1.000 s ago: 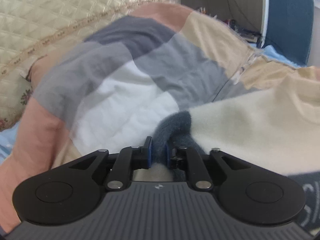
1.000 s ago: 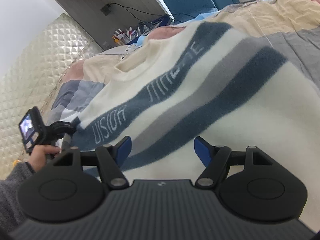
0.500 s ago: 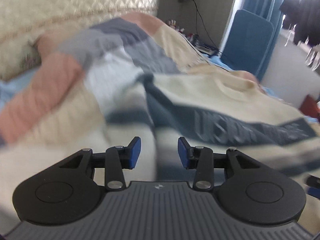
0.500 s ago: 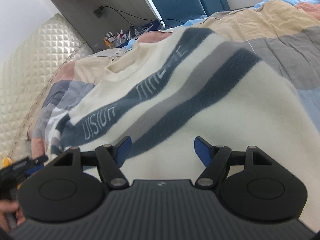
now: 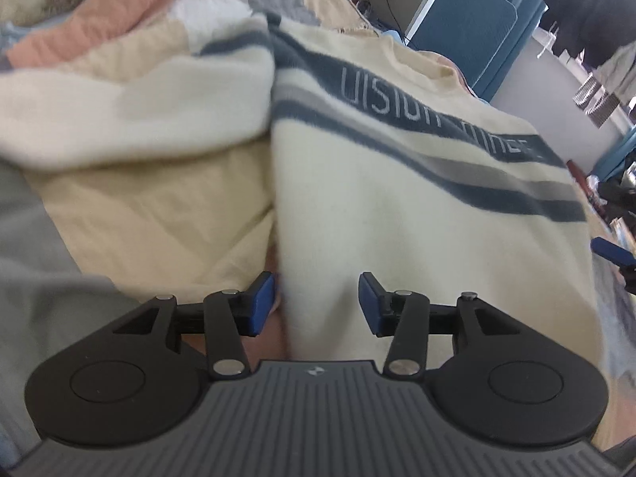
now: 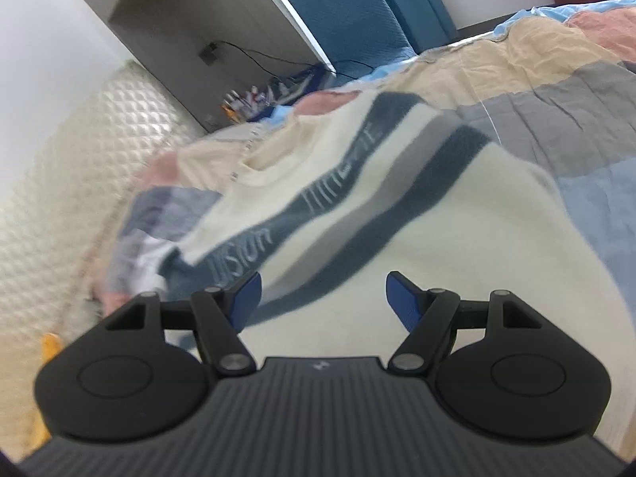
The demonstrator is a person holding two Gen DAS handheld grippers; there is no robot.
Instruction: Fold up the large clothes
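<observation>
A cream sweater (image 5: pixel 417 206) with dark blue and grey chest stripes and pale lettering lies spread on the bed; it also shows in the right wrist view (image 6: pixel 457 238). One sleeve (image 5: pixel 131 107) lies out to the left. My left gripper (image 5: pixel 316 302) is open and empty, low over the sweater's left side edge near the hem. My right gripper (image 6: pixel 322 298) is open and empty above the sweater's lower body. A blue fingertip (image 5: pixel 610 254) of the right gripper shows at the left wrist view's right edge.
A patchwork quilt (image 6: pixel 576 111) of beige, grey, pink and light blue covers the bed. A quilted cream headboard (image 6: pixel 55 183) stands at the left. A blue chair (image 6: pixel 357 16) and a cluttered bedside shelf (image 6: pixel 262 99) are beyond the bed.
My left gripper has let go of the dark sleeve cuff, opened, and swung down along the sweater toward its hem. My right gripper stayed open and pulled back a little.
</observation>
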